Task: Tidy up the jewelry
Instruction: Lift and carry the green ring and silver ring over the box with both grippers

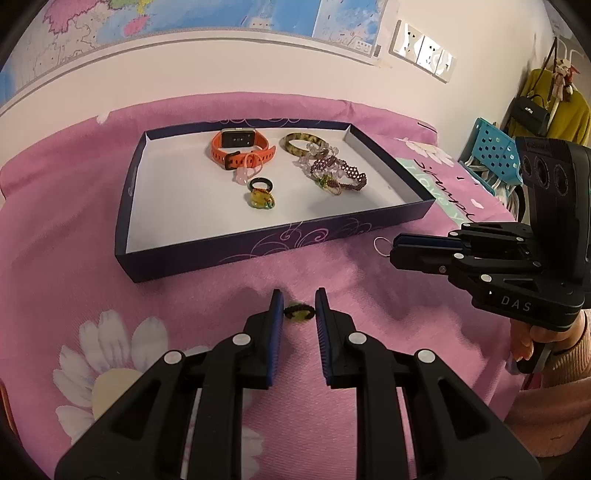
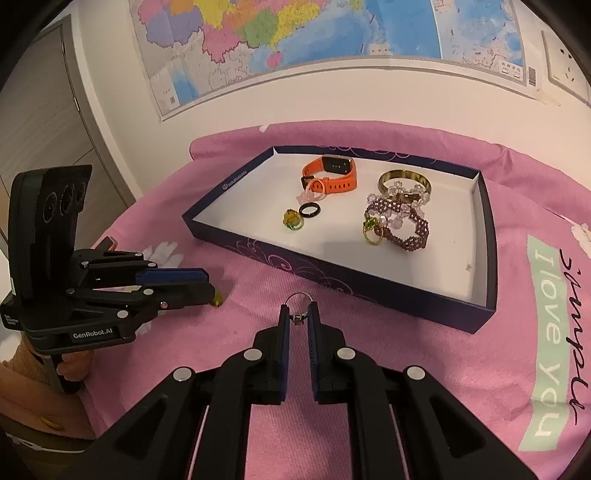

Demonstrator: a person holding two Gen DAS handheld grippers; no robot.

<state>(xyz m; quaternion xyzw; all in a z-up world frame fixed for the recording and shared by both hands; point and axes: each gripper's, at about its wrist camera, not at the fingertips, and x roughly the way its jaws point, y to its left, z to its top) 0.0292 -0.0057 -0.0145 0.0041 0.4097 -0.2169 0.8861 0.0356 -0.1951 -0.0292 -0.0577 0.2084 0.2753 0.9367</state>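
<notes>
Count: one box (image 2: 388,291), one watch (image 2: 332,173), two bracelets (image 2: 404,182) (image 2: 406,225), six rings (image 1: 260,183).

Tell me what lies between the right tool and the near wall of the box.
Only bare pink cloth. In the right wrist view, the right tool pinches a silver ring, and nothing else lies before the box.

A wall map (image 2: 295,33) hangs above the pink blanket (image 1: 74,229).
</notes>
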